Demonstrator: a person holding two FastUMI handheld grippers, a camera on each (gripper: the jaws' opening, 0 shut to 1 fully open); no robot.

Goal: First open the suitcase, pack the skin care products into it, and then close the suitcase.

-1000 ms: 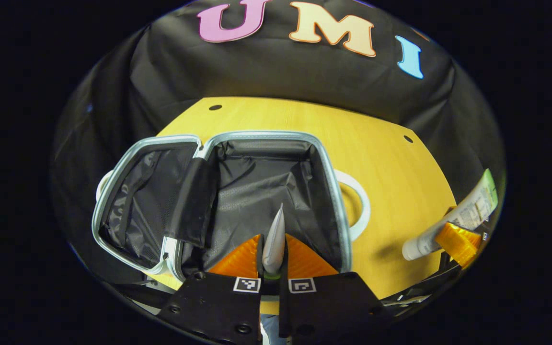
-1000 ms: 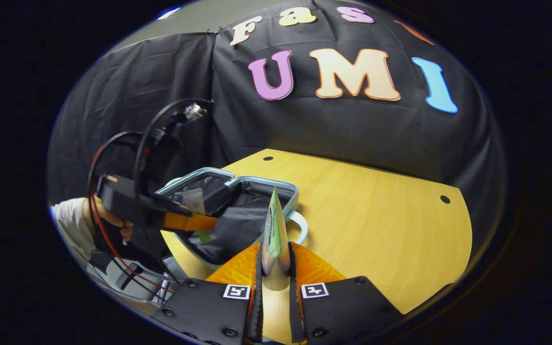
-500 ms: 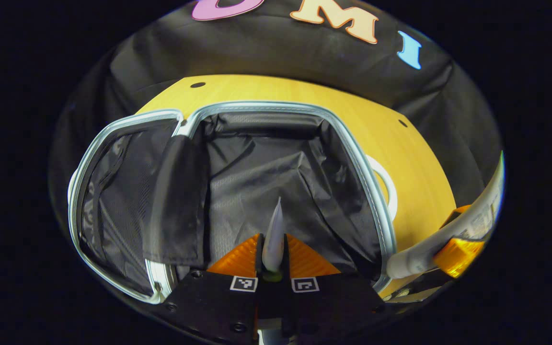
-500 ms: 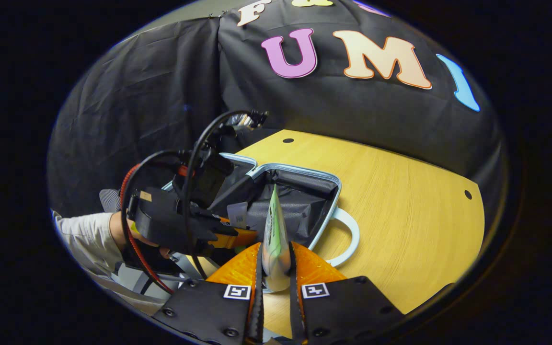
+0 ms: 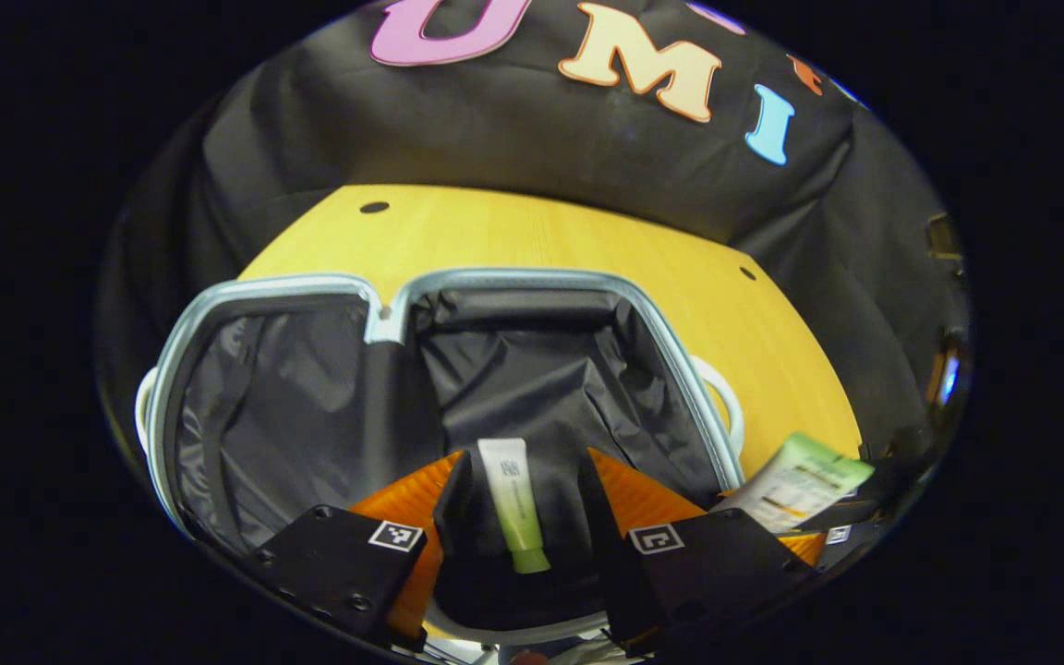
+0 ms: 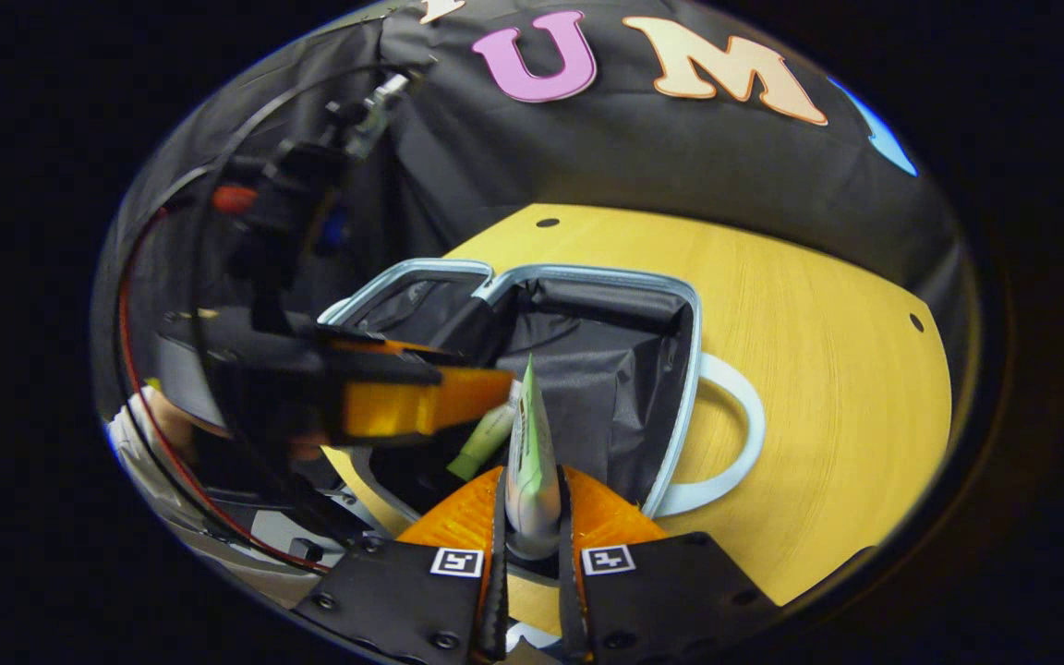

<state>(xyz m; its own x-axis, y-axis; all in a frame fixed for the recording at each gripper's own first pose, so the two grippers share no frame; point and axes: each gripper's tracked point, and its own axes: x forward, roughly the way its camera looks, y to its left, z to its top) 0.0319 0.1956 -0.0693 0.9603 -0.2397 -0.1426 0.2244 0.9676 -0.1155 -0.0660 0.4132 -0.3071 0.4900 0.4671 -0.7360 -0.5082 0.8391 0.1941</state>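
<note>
The suitcase (image 5: 532, 277) lies open on the wooden table, with a pale blue rim and black lining. My left gripper (image 5: 521, 462) hangs open over its right half. Between the spread fingers a small white-and-green tube (image 5: 515, 503) lies loose on the lining. My right gripper (image 6: 532, 476) is shut on a larger green-and-white tube (image 6: 530, 443), held upright over the suitcase's near edge (image 6: 680, 406). That larger tube (image 5: 800, 482) also shows at the right of the left gripper view. In the right gripper view the left gripper's orange fingers (image 6: 403, 411) hover above the small tube (image 6: 484, 441).
The yellow table (image 5: 587, 231) extends behind and to the right of the suitcase, up to the black cloth wall. A white carry handle (image 6: 726, 443) sticks out from the suitcase's right side. A person's hand and red cables (image 6: 139, 369) are at the left behind the left gripper.
My left gripper has opened and let go of the small tube, which now lies in the suitcase. My right gripper has carried the larger tube closer, over the suitcase edge.
</note>
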